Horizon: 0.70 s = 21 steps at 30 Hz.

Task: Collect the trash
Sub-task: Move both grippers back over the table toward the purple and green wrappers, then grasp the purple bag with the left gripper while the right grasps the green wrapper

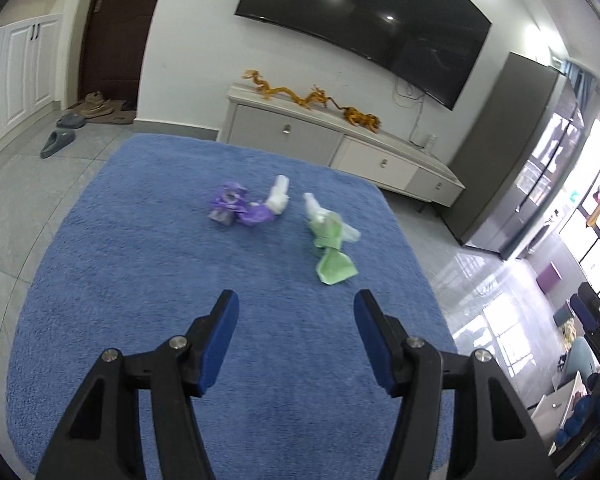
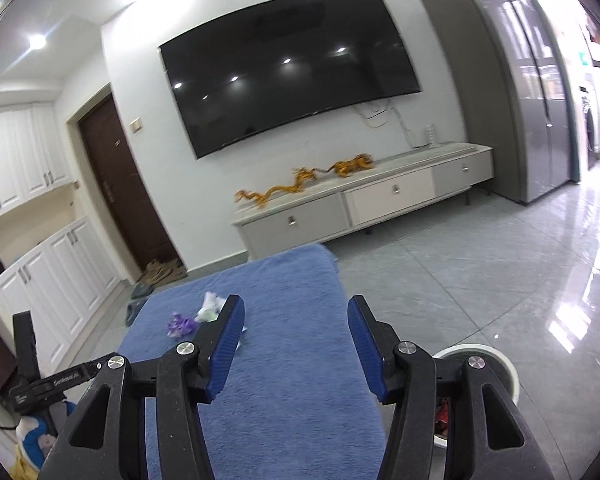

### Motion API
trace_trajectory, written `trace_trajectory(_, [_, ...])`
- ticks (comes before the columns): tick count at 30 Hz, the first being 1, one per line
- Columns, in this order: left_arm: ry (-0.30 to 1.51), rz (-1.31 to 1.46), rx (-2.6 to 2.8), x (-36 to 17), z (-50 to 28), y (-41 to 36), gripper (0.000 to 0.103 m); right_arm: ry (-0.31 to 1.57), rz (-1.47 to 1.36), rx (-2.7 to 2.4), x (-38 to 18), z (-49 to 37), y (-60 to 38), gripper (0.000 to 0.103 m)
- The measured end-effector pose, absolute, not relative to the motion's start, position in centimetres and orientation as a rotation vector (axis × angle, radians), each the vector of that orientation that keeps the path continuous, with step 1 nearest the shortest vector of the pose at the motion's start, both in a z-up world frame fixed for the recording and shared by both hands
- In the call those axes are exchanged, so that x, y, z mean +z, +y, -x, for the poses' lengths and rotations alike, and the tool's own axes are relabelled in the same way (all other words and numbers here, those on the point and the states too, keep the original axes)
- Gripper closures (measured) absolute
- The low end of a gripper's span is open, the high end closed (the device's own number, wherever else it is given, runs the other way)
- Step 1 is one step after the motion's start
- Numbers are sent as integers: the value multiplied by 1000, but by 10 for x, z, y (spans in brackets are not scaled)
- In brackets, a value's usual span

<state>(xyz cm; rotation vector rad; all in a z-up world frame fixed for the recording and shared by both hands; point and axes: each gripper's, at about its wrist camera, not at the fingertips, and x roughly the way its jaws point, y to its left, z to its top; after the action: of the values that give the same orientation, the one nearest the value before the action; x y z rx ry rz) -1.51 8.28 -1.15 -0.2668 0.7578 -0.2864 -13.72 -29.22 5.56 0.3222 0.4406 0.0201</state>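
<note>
Scraps of trash lie on a blue rug (image 1: 148, 280): a purple crumpled wrapper (image 1: 236, 206), a white crumpled tissue (image 1: 278, 199), and a green and white wrapper (image 1: 332, 242). My left gripper (image 1: 296, 302) is open and empty, hovering above the rug short of the trash. My right gripper (image 2: 296, 308) is open and empty, above the rug's near end. In the right wrist view the purple wrapper (image 2: 180, 325) and the white tissue (image 2: 211, 305) lie left of the left finger. A white bin (image 2: 496, 364) sits on the floor at the lower right, partly hidden by the right finger.
A long white TV cabinet (image 1: 340, 144) with golden dragon ornaments (image 1: 300, 94) stands beyond the rug under a wall TV (image 1: 360, 20). Slippers (image 1: 58, 142) lie on the tiled floor by a brown door. A grey fridge (image 2: 516, 92) stands at the right. A black stand (image 2: 28, 360) is at the left.
</note>
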Motion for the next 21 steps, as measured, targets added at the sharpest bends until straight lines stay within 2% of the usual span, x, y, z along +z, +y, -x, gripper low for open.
trace_trajectory(4, [767, 264, -243, -24, 2, 97, 37, 492, -289, 104, 46, 105, -271, 47])
trace_trajectory(16, [837, 250, -204, -64, -84, 113, 37, 700, -219, 388, -24, -29, -177, 47])
trace_trajectory(18, [833, 232, -208, -64, -103, 110, 37, 730, -203, 426, -39, -51, -162, 40])
trace_trajectory(21, [836, 206, -215, -67, -130, 104, 34, 761, -163, 444, -59, -75, -144, 40])
